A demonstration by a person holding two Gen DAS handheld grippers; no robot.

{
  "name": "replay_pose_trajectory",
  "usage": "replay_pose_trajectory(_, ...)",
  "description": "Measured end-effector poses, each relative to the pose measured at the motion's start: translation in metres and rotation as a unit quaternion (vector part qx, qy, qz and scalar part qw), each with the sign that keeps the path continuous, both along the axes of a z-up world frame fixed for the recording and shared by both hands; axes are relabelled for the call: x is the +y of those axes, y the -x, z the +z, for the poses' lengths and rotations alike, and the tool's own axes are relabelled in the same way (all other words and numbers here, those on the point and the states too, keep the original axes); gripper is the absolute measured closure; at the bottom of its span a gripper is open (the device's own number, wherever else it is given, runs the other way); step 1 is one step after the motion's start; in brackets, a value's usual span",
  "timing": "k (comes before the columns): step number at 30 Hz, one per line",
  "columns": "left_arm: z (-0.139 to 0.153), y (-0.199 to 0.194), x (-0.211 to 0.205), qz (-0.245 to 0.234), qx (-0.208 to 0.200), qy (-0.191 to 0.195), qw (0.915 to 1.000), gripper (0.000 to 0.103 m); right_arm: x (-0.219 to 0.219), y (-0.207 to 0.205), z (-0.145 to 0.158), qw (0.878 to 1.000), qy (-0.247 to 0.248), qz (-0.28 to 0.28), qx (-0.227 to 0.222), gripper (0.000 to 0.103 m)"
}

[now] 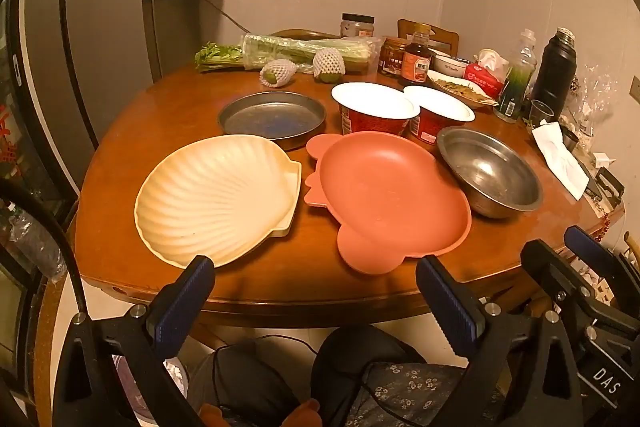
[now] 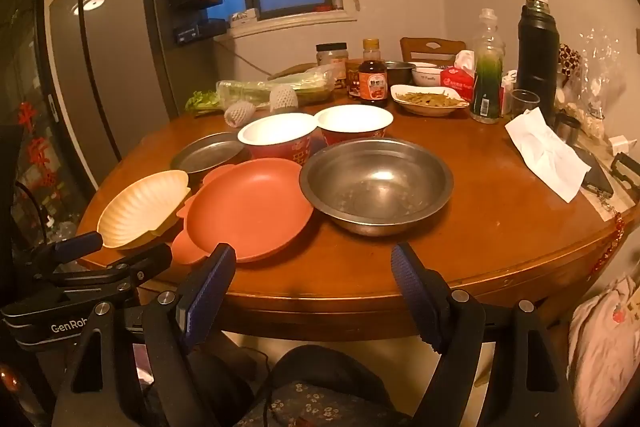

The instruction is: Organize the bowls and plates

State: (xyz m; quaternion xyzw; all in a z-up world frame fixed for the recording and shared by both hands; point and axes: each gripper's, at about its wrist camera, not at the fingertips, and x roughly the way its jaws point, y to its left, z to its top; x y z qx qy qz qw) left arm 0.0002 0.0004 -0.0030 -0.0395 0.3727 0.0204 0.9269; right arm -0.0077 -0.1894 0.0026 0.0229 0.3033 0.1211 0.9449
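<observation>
Both my grippers hover with fingers spread and empty at the near edge of a round wooden table (image 1: 280,279) set with plates and bowls.

My left gripper (image 1: 314,293) sits just short of the table rim, in front of a cream shell-shaped plate (image 1: 216,195) and a pink crab-shaped plate (image 1: 384,195) lying side by side, nearly touching. My right gripper (image 2: 312,287) is released too, facing a steel bowl (image 2: 376,183) that stands just right of the pink plate. Behind them I see a shallow metal pan (image 1: 272,117) and two red bowls with white insides (image 1: 374,107), close together. Celery, sauce bottles, a dark flask (image 2: 538,55) and tissues crowd the far side.
</observation>
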Motion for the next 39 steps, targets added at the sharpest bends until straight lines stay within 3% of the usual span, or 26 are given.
replay_pose_trajectory(39, -0.0019, -0.0004, 0.0042, 0.002, -0.001, -0.007, 1.0, 0.002, 0.0, -0.001, 0.0007, 1.0, 0.005, -0.005, 0.003, 0.022)
